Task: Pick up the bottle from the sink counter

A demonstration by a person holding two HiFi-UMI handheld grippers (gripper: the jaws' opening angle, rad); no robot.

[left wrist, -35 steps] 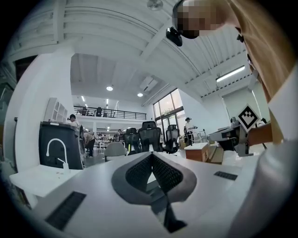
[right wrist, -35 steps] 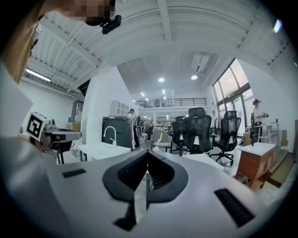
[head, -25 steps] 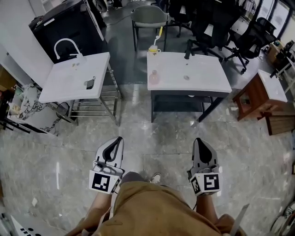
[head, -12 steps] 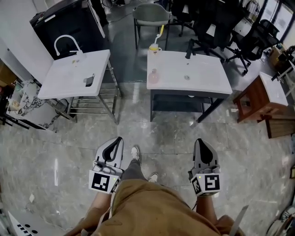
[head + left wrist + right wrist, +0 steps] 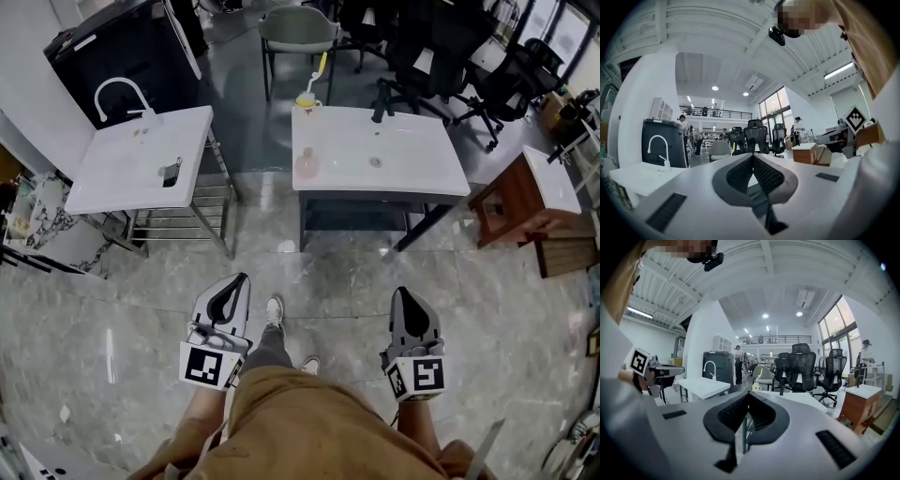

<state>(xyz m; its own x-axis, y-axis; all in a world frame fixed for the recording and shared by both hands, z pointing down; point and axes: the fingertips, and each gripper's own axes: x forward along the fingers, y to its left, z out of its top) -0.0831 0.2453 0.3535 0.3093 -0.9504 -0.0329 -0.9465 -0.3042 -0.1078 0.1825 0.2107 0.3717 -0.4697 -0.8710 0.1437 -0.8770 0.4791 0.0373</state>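
Bottle (image 5: pixel 307 163) stood on the white table (image 5: pixel 412 159) while we held left tongs (image 5: pixel 240 280) and right tongs (image 5: pixel 404 292) closed, empty, well apart from it.

The bottle (image 5: pixel 307 163) (pale pink, on the sink counter (image 5: pixel 412 169)) is too small to show its cap or label.

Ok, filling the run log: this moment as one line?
left gripper: shut, empty | right gripper: shut, empty | pink rounded bottle: upright on white sink counter, untouched

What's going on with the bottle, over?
Left gripper and right gripper shut, empty. Pink bottle on sink counter, left edge, untouched. Only floor between.
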